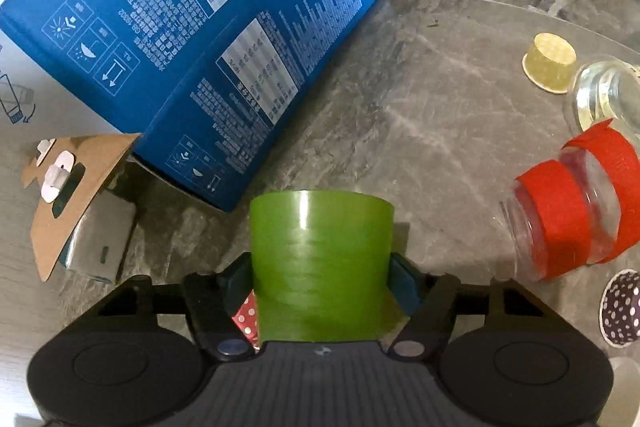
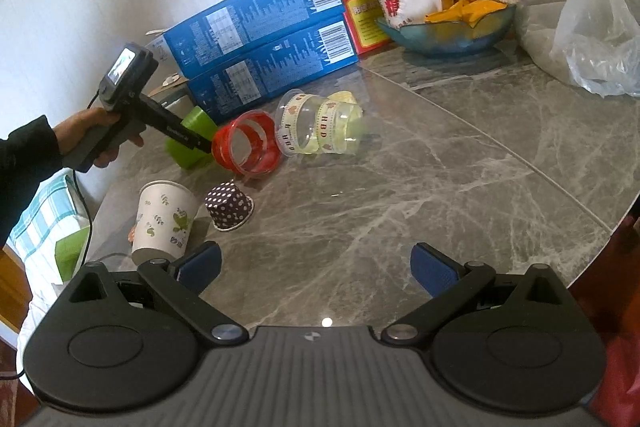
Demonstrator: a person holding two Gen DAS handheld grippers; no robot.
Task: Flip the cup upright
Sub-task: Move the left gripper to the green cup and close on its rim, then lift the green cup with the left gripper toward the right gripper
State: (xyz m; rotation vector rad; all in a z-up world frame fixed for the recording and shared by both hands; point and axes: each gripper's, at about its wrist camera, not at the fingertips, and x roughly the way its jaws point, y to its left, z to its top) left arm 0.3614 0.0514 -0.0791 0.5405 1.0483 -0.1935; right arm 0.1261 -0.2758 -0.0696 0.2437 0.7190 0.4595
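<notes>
Grey marble table (image 2: 400, 187) carries many cups and two blue boxes (image 1: 192, 39). Between the fingers of the left gripper (image 1: 320, 279) sits the green cup (image 1: 320, 259), clamped at its sides, close to the boxes. To turn it well, I think the wrist should rotate slowly with a firm grip, then lower the base flat. The right gripper (image 2: 316, 267) is wide apart and holds nothing. One clear cup (image 2: 316, 125) has ribbon reading "HBD".

Contents: two blue boxes (image 2: 256, 23), two clear taped cups (image 2: 250, 143), one green cup (image 1: 320, 263), one paper cup (image 2: 166, 221), one dotted cup (image 2: 229, 207), one bowl (image 2: 448, 33).
</notes>
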